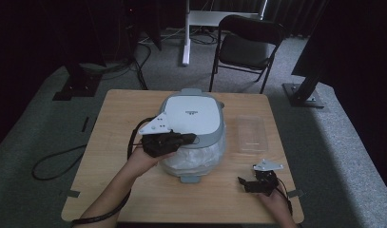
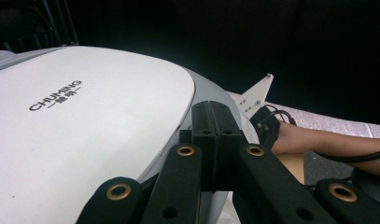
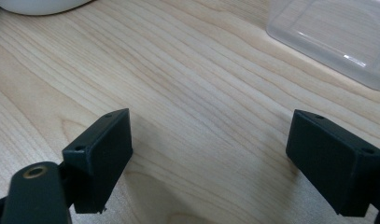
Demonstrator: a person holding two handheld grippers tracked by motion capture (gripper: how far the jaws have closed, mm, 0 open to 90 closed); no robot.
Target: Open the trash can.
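Resting on the pale wooden counter (image 1: 115, 190), near its middle: a white and grey rounded plastic appliance with a domed lid (image 1: 193, 114), lid down, clear bagging or film bunched around its lower body toward the near side. Printed on the lid in dark letters, as read in the left gripper view: CHUMING.

Lying against the near left edge of that lid: left gripper (image 1: 186, 139), black, held in the person's left hand (image 1: 139, 159), grey three-cornered plate on top. Jaws pressed together, pad against pad, nothing between them, seen plainly in the left gripper view, tips just over the grey rim of the lid; touching or merely hovering, impossible to tell.

Sitting at the near right corner of the counter, well apart from the appliance: right gripper (image 1: 246, 183), held in the person's right hand (image 1: 276, 202). Jaws standing wide apart, bare wood grain between them in the right gripper view, nothing gripped.

Lying flat on the counter to the right of the appliance, between it and the counter's right edge: a clear rectangular plastic tray (image 1: 251, 134), corner of it also showing at the top right of the right gripper view, ahead of the spread jaws.

Standing on the grey carpet beyond the counter: a black folding chair (image 1: 248, 47).
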